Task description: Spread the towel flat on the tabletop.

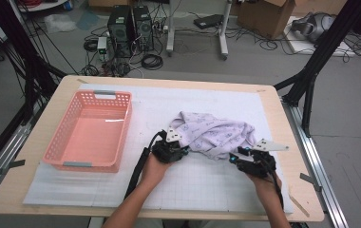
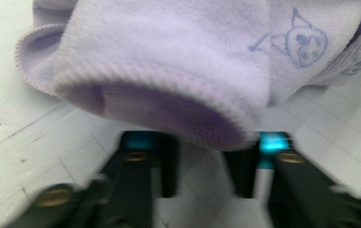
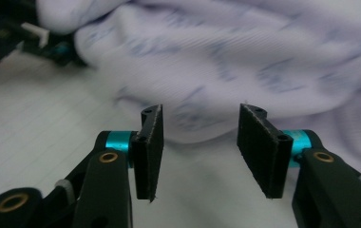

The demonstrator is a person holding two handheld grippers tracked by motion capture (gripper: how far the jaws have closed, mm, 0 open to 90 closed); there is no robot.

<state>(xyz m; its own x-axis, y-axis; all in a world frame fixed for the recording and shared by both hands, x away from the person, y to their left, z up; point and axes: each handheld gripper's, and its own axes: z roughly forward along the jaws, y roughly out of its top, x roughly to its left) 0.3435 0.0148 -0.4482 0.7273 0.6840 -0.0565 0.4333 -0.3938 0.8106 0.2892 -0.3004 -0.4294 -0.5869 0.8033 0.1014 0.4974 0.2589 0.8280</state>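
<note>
A: Where is the cloth?

B: The lilac cloth (image 1: pixel 215 134) lies crumpled on the white mat (image 1: pixel 202 183), right of the middle of the table (image 1: pixel 290 137). It carries small blue cat faces. The pink basket (image 1: pixel 91 130) stands well apart from it, at the left of the mat.

A: And the two hands?

B: Both come in from the near edge. The left gripper (image 1: pixel 178 153) sits at the cloth's near left edge, the right gripper (image 1: pixel 238 159) at its near right edge.

A: Is the left gripper holding anything?

B: In the left gripper view a ribbed cuff (image 2: pixel 159 107) of the cloth hangs over the tips of the left gripper (image 2: pixel 202 156). The jaws stand with a gap between them, and the picture is blurred. I cannot tell whether the pads press on the cuff.

A: The right one?

B: In the right gripper view the right gripper (image 3: pixel 200 142) has its jaws spread apart with nothing between the pads. The cloth (image 3: pixel 245 61) lies just beyond the tips, not touched by them. The left gripper (image 3: pixel 50 45) shows farther off at the upper left, against the cloth.
</note>
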